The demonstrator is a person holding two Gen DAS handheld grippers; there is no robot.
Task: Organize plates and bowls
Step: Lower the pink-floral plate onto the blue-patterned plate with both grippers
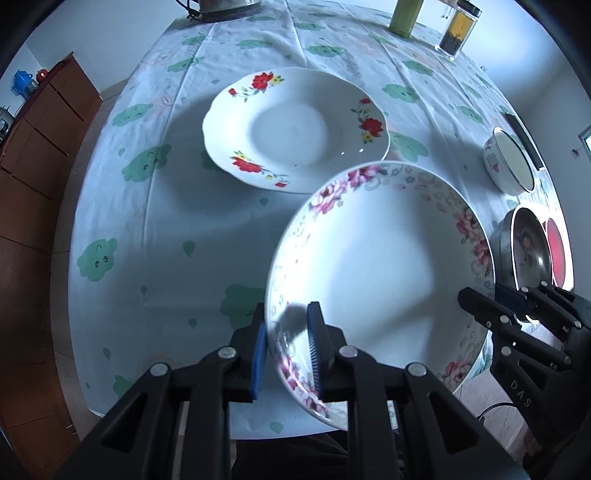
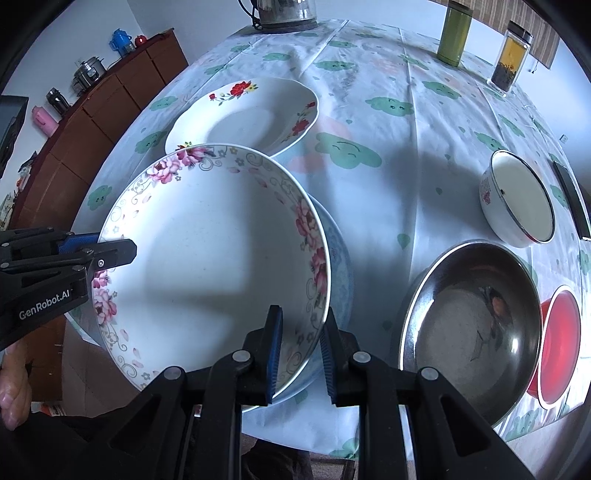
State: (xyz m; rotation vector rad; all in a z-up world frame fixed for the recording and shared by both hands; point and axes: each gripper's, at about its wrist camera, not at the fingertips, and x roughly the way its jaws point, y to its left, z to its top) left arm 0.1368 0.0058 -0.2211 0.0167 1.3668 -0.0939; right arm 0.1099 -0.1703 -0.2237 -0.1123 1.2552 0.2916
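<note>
A pink-flowered plate [image 1: 380,273] [image 2: 207,258] is held above the table by both grippers. My left gripper [image 1: 286,350] is shut on its left rim; it also shows in the right wrist view [image 2: 99,245]. My right gripper [image 2: 301,354] is shut on its right rim, and it shows in the left wrist view [image 1: 495,299]. A light blue plate [image 2: 338,266] lies on the table under it. A red-flowered plate [image 1: 295,129] [image 2: 247,114] lies farther back on the table.
A steel bowl [image 2: 472,317] [image 1: 524,243], a red bowl [image 2: 557,347] and a white enamel bowl [image 2: 517,199] [image 1: 509,166] sit at the right. A green bottle [image 2: 452,33], a glass jar [image 2: 508,59] and a kettle [image 2: 284,13] stand at the far edge. A wooden cabinet [image 2: 92,122] is at left.
</note>
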